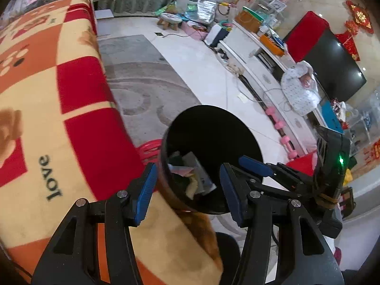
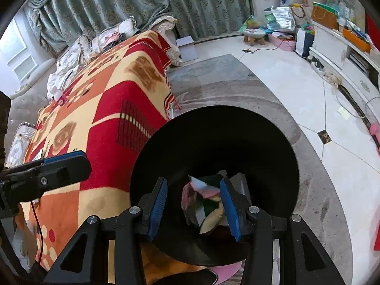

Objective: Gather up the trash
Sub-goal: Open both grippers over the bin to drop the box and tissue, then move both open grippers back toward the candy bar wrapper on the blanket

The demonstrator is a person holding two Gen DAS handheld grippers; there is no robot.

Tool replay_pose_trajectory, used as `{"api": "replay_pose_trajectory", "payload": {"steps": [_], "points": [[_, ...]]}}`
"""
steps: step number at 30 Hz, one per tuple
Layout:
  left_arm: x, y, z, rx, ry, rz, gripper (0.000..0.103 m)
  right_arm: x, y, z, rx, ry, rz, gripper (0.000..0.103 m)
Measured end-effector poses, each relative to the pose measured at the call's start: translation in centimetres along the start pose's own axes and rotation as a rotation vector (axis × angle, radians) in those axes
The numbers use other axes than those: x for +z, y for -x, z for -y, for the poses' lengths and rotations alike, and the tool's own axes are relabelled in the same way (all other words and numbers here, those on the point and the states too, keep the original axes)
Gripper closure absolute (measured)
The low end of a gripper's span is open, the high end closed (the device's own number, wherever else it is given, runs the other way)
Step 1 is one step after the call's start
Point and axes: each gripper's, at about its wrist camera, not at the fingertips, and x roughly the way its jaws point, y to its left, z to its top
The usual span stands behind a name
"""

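A black round trash bin stands on the rug beside the blanket-covered table; it also shows in the right wrist view. Crumpled paper and wrapper trash lies in its bottom, seen too in the right wrist view. My left gripper is open and empty, hovering over the bin's near rim. My right gripper is open and empty, right above the bin's mouth; it appears in the left wrist view at the bin's right. The left gripper's fingertip shows at the left of the right wrist view.
A red, orange and cream blanket covers the table on the left. A grey rug lies under the bin. A white TV cabinet with a television, pink dumbbells and a small stool stand farther off.
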Motion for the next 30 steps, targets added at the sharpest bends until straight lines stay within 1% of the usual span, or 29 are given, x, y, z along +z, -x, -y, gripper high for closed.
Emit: {"api": "replay_pose_trajectory", "payload": {"steps": [9,16,24,30], "points": [[-0.9,1.6,-1.4,0.077,0.008,0.027,0.049,0.1,0.0,-1.8,0.014,0.032,-0.003,0.059],[-1.8,3.5,-3.3,0.158,0.027,0.056,0.049,0.0,0.1,-3.6,0.028,0.054,-0.007,0.059],[-3.2,5.8,-6.0,0.221,0.059,0.075,0.049,-0.2,-0.3,-7.3,0.061,0.105,-0.02,0.056],[-4.2,7.7,-8.9,0.27,0.105,0.09,0.049,-0.3,-1.1,-10.5,0.094,0.151,-0.038,0.053]]}}
